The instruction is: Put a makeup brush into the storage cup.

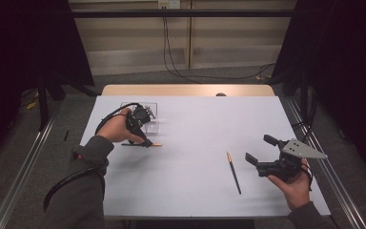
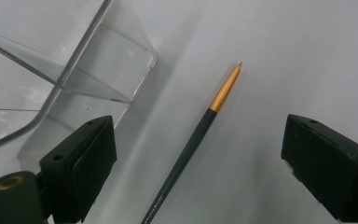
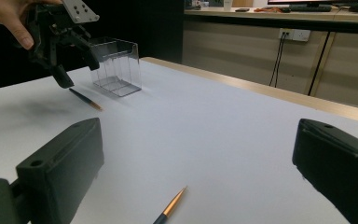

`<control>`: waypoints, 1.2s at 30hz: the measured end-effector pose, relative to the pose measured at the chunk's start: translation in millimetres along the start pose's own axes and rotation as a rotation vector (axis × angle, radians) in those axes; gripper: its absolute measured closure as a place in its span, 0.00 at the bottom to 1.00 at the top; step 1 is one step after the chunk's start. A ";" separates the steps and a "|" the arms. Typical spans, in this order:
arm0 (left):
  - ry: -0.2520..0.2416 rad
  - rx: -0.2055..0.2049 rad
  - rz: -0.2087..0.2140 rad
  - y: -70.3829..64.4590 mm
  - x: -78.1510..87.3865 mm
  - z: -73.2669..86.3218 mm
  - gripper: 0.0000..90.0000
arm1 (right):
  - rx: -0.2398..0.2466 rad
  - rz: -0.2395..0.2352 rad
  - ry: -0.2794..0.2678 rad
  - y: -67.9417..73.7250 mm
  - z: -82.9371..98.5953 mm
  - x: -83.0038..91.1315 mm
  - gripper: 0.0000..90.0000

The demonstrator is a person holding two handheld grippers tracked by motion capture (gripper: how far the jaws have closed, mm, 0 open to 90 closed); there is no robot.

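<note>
Toward the left edge of the white table [image 1: 195, 119], the left gripper [image 1: 143, 129] hangs tilted downward in the person's left hand [image 1: 116, 130], its jaws spread wide and holding nothing. Directly beneath them a dark pencil [image 2: 193, 142] with a gold ferrule lies flat on the tabletop, between the two jaws in the left gripper view and touching neither. Just behind it, nearer the far left corner, stands a clear plastic organizer [image 1: 148, 114] with inner dividers, close beside the pencil but apart from it. Right of the table's middle, toward the near edge, a second pencil [image 1: 234, 172] lies flat by itself with its gold end pointing away from the person. Near the right edge, the right gripper [image 1: 259, 150], held in the right hand [image 1: 293, 186], has its jaws wide apart and empty, beside that second pencil without touching it.
</note>
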State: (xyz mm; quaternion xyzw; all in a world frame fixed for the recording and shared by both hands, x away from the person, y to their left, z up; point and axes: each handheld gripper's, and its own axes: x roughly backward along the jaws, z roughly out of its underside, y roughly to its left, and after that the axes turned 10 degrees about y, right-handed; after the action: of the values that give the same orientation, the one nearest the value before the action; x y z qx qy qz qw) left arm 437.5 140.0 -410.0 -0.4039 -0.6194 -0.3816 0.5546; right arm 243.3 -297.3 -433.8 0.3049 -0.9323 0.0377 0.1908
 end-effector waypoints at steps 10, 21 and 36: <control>0.007 -0.024 -0.013 0.9 -8.3 0.7 0.22 | 0.002 0.004 0.000 -1.6 0.2 0.8 0.02; 0.018 -0.080 0.022 -3.2 -19.4 -1.3 0.32 | 0.002 0.002 0.005 -1.7 0.8 0.3 0.02; 0.005 -0.165 0.036 -5.9 -24.6 -2.5 0.53 | 0.001 -0.003 0.008 -1.9 1.5 -0.8 0.02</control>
State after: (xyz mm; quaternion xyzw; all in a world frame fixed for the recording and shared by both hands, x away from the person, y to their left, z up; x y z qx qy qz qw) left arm 434.4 133.6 -434.5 -0.4585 -0.5770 -0.4224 0.5276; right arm 244.6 -298.7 -435.6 0.3064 -0.9310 0.0390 0.1943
